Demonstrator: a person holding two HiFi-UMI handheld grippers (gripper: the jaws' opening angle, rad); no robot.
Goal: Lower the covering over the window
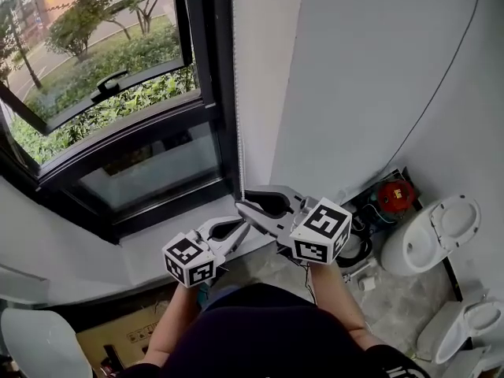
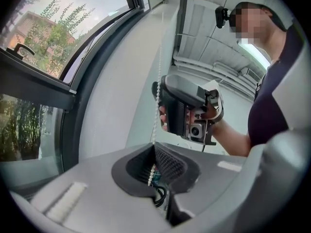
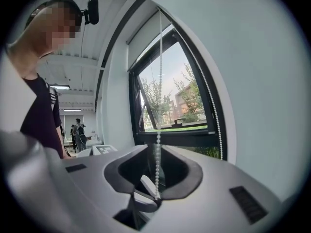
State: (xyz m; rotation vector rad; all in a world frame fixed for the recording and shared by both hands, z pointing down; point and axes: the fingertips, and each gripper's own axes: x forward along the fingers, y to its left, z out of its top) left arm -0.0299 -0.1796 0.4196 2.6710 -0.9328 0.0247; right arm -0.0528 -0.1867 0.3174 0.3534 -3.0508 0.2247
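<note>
A white bead chain (image 1: 239, 132) hangs down the wall beside the dark-framed window (image 1: 118, 109). My left gripper (image 1: 244, 225) is shut on the chain, lower down by the sill; in the left gripper view the beads (image 2: 158, 81) run into its closed tips (image 2: 154, 146) and dangle in the hollow behind. My right gripper (image 1: 242, 201) sits just above it, jaws apart. In the right gripper view the chain (image 3: 159, 81) passes loosely between those jaws (image 3: 158, 149) without being pressed. A second strand (image 3: 216, 115) runs along the window frame. The covering itself is out of the head view.
The lower sash is tilted outward, with a handle (image 1: 110, 81). The white sill (image 1: 157, 246) lies below the grippers. White toilets (image 1: 437, 231) and a red item (image 1: 394, 195) stand on the floor at right, and a cardboard box (image 1: 134, 333) at lower left. People (image 3: 77, 130) stand far back.
</note>
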